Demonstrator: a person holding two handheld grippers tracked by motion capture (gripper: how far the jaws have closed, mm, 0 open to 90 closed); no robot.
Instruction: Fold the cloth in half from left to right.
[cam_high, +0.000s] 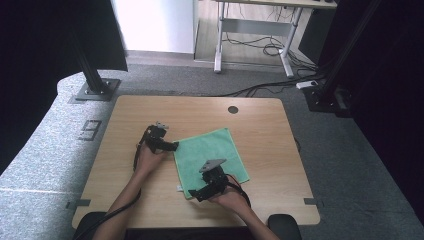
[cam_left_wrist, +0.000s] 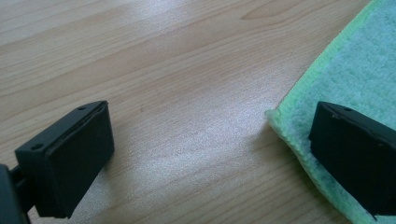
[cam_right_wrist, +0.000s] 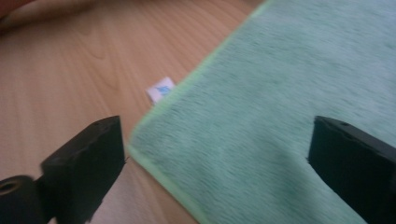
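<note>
Cloth dominates the scene: a square green microfibre cloth (cam_high: 211, 159) lies flat on the light wooden desk (cam_high: 260, 125), near its middle. The left gripper (cam_high: 172, 146) sits at the cloth's left corner, its fingers (cam_left_wrist: 70, 158) wide apart, one over bare wood and the other above the cloth's pale green hem, nothing clamped. The right gripper (cam_high: 196, 196) hovers at the near corner, fingers (cam_right_wrist: 84, 163) spread, straddling the edge beside a small white label (cam_right_wrist: 160, 88).

Fluffy green cloth (cam_high: 210, 155) on smooth, faintly glossy wooden table (cam_high: 260, 125).
</note>
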